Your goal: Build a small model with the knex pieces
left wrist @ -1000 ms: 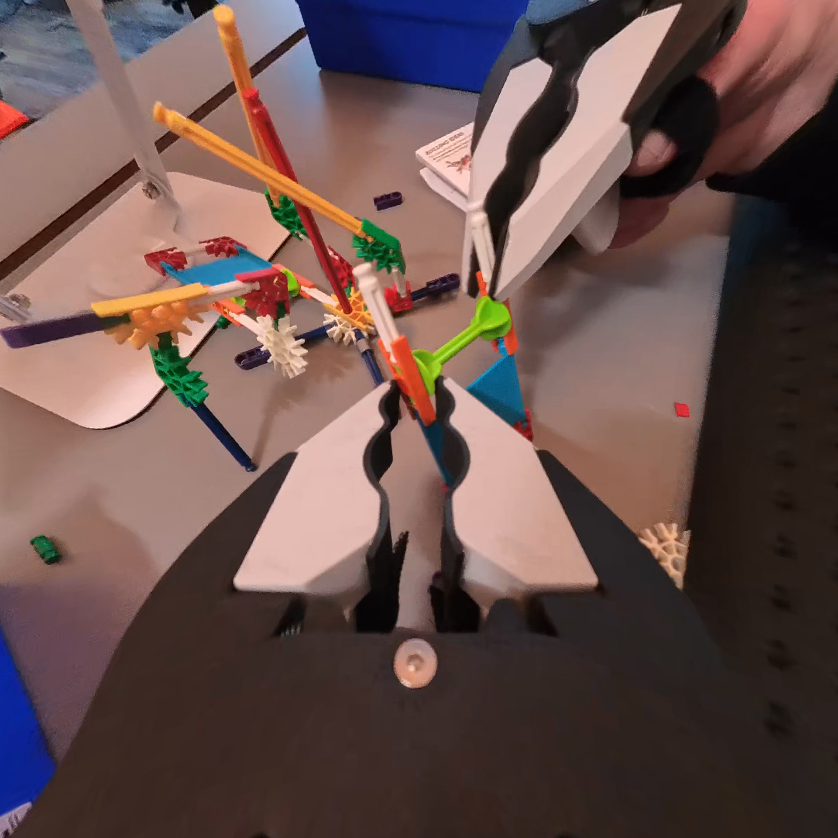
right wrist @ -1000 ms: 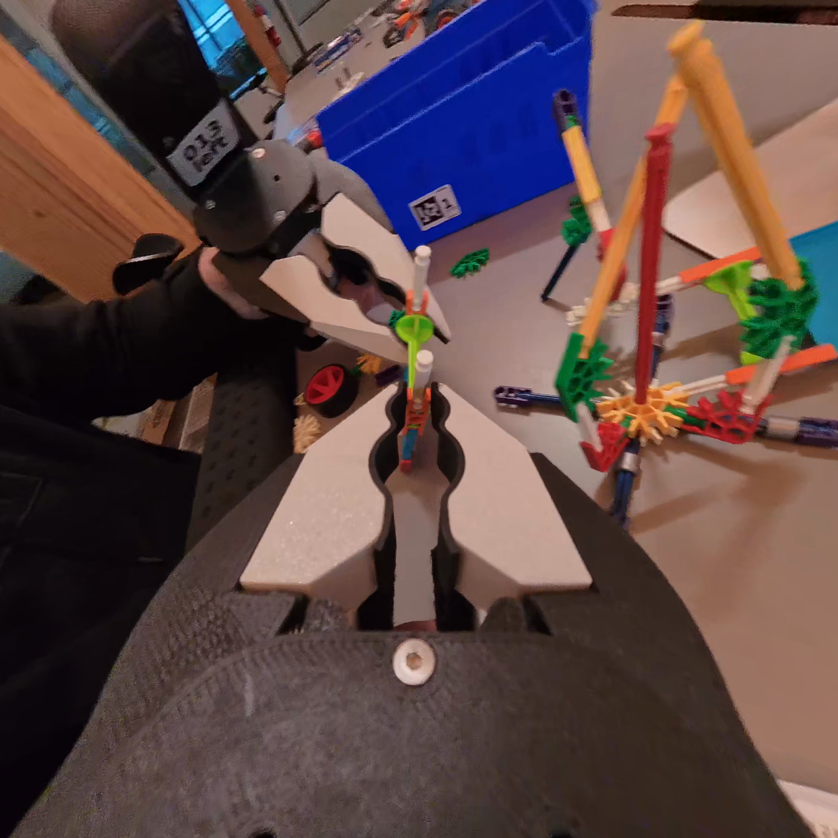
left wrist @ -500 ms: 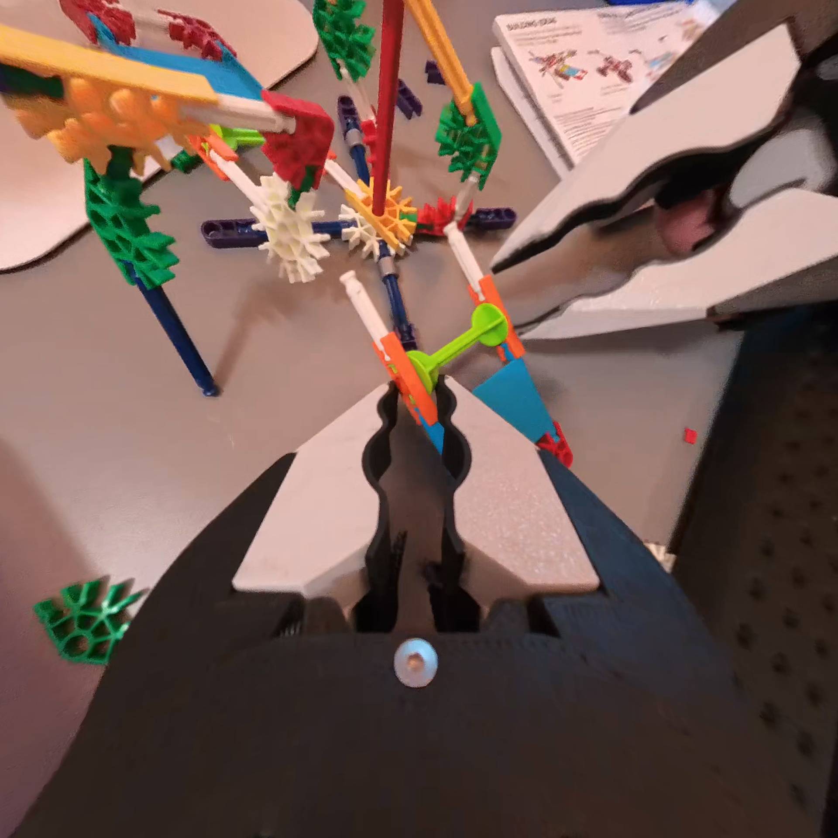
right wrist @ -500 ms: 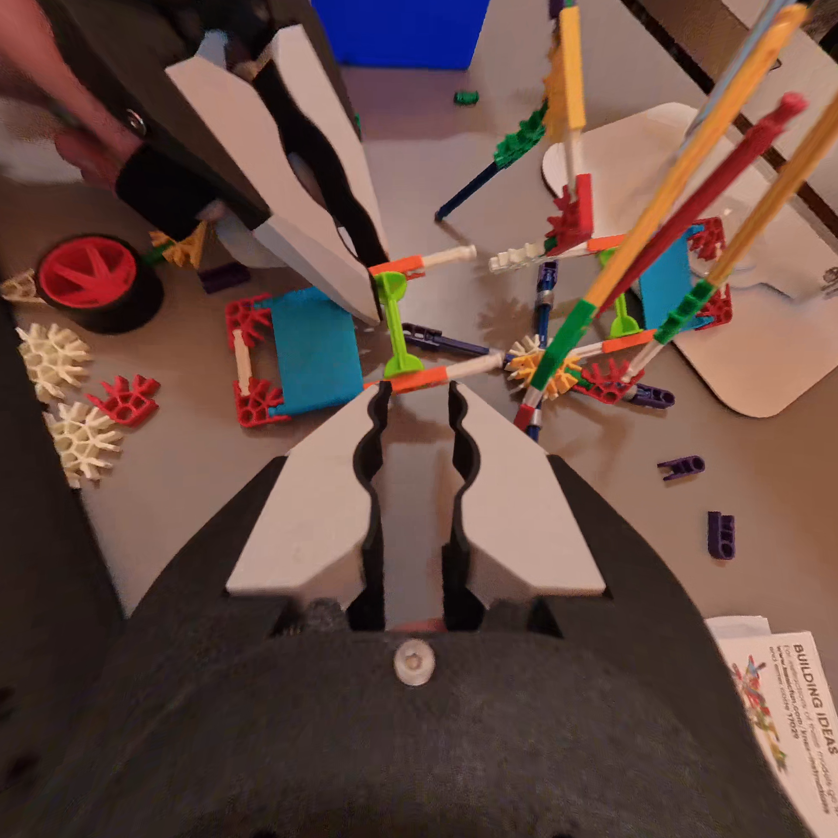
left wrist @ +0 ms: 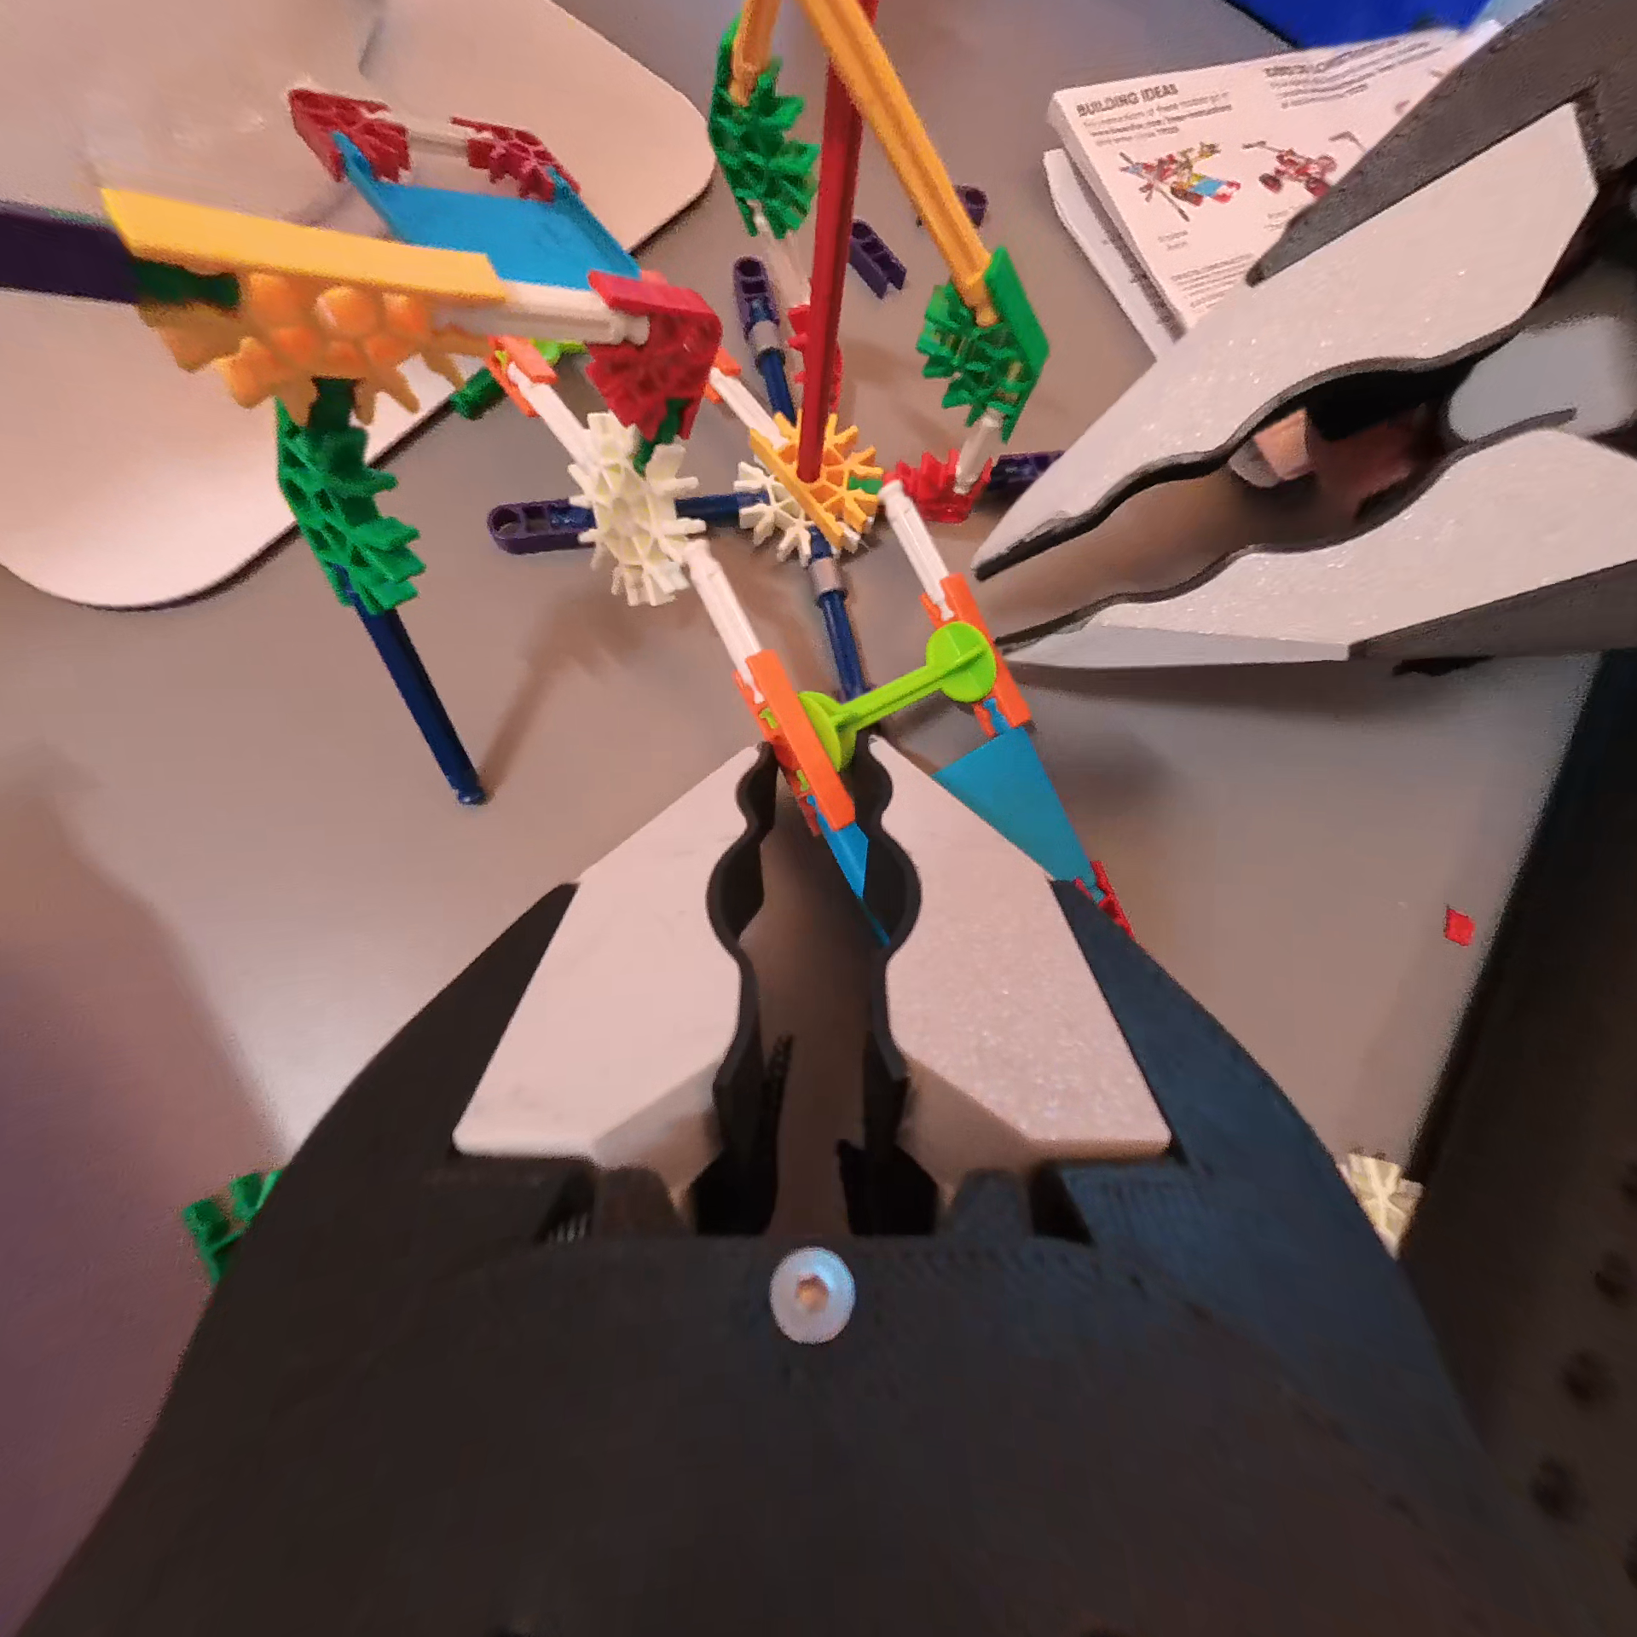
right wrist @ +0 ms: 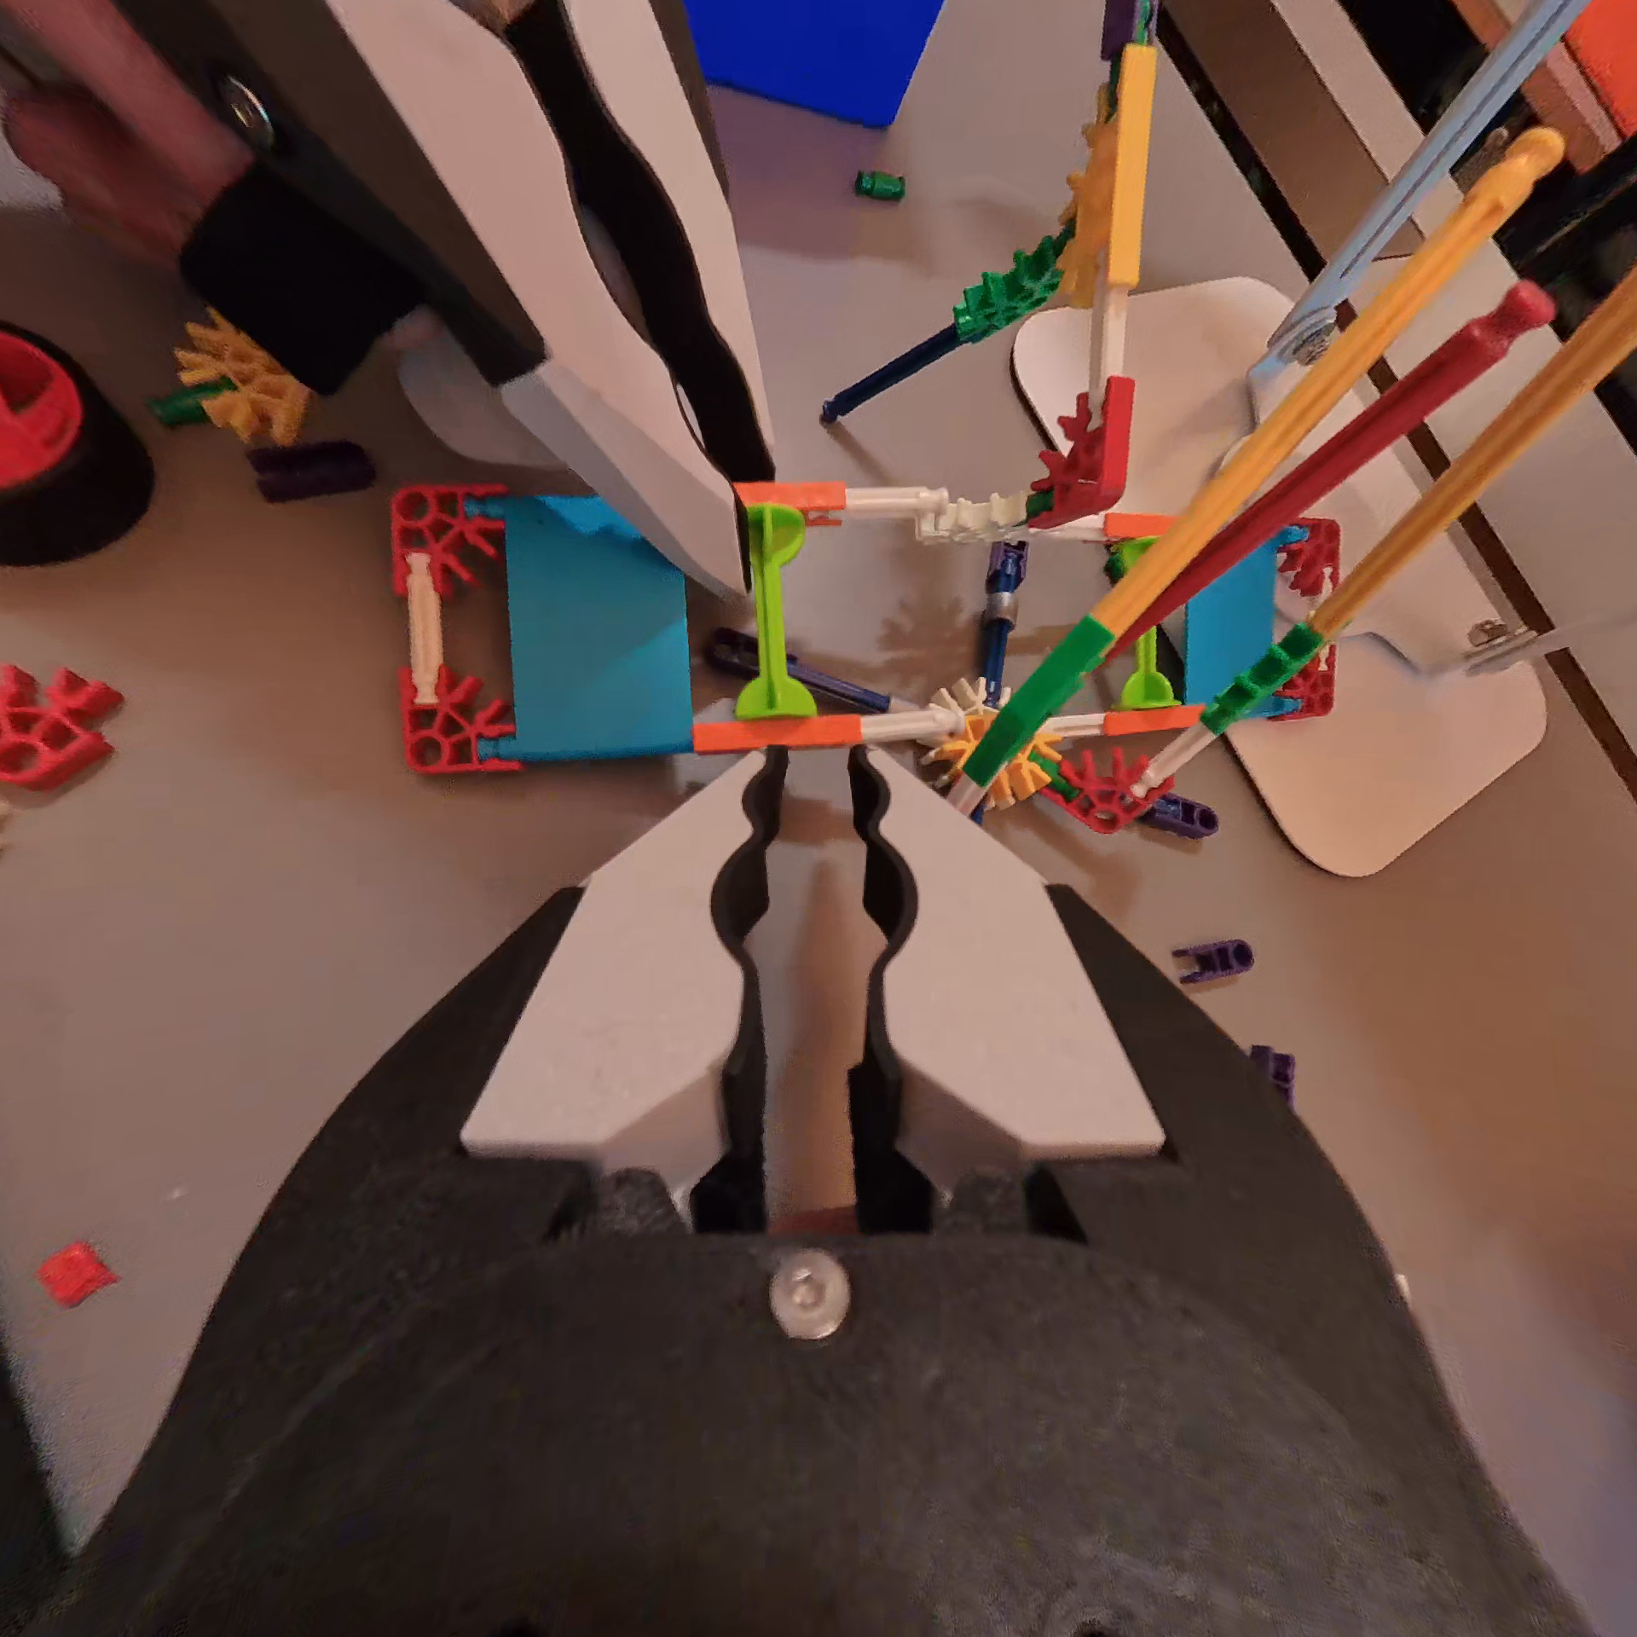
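Your left gripper (left wrist: pixel 815 771) is clamped on an orange connector (left wrist: pixel 802 753) of the small sub-assembly, jaws nearly together with just that piece pinched at the tips. From it a lime-green rod (left wrist: pixel 895 695) runs ahead and to the right, out to a second orange connector (left wrist: pixel 974 638). A blue panel (left wrist: pixel 1010 797) hangs just right of the jaws, and a white rod (left wrist: pixel 726 611) leads forward from the gripped connector to a white snowflake connector (left wrist: pixel 638 514) on the big colourful model (left wrist: pixel 815 292).

Your right gripper (right wrist: pixel 815 766) sits with its jaws slightly parted and nothing between them. The tips are right up against the near orange connector (right wrist: pixel 775 733), and I can't tell if they touch it. In that view the blue panel (right wrist: pixel 593 629) lies ahead and left of the jaws, framed by red corner connectors (right wrist: pixel 443 540), and the green rod (right wrist: pixel 771 611) stands straight ahead.

An instruction booklet (left wrist: pixel 1178 177) lies on the grey table (left wrist: pixel 221 868), ahead and right of the left jaws, beyond the right gripper's fingers (left wrist: pixel 1329 390). A red wheel (right wrist: pixel 44 434) sits far left of the right jaws.
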Tool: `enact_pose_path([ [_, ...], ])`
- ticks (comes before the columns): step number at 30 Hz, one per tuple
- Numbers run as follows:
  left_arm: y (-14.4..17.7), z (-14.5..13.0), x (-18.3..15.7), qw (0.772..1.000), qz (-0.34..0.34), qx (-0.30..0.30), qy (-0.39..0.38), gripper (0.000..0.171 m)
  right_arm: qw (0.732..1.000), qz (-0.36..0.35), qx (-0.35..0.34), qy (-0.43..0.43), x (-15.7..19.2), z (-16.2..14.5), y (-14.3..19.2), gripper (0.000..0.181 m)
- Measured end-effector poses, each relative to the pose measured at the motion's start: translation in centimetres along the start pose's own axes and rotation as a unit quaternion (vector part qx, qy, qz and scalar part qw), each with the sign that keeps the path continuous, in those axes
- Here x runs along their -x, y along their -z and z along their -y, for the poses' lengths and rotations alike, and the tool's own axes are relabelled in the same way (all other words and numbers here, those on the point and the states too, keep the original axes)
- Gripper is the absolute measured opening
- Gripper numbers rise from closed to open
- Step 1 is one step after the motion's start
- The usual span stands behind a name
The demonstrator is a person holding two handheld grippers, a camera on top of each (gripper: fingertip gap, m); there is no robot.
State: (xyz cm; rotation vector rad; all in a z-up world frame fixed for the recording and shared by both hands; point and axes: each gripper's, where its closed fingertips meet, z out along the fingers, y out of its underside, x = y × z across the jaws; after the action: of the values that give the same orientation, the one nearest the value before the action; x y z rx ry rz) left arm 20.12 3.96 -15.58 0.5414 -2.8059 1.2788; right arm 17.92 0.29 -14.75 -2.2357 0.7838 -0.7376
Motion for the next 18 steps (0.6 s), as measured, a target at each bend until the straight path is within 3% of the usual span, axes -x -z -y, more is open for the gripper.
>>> enact_pose_path([
  [5, 0.0, 0.0, 0.5, 1.000, 0.007, -0.001, 0.000, 0.015, 1.000, -0.007, 0.010, 0.022, -1.3, -0.6, 0.7, 0.010],
  [9, -0.1, -0.1, 0.9, 1.000, 0.006, 0.005, 0.002, 0.015, 0.999, -0.012, -0.021, -0.021, -3.0, 0.3, 1.4, 0.016],
  [12, -0.3, -0.2, 1.0, 1.000, 0.006, 0.007, 0.000, 0.015, 0.999, -0.035, 0.002, 0.018, -3.8, 0.1, 0.9, 0.018],
  [14, -0.2, 0.1, 1.3, 1.000, 0.016, 0.001, -0.002, 0.015, 0.999, -0.029, -0.001, 0.030, -3.7, 0.6, 1.5, 0.008],
  [18, -0.2, 0.7, 1.5, 1.000, 0.023, -0.008, -0.006, 0.014, 0.999, -0.048, -0.002, 0.006, -5.5, 0.8, 1.5, 0.031],
])
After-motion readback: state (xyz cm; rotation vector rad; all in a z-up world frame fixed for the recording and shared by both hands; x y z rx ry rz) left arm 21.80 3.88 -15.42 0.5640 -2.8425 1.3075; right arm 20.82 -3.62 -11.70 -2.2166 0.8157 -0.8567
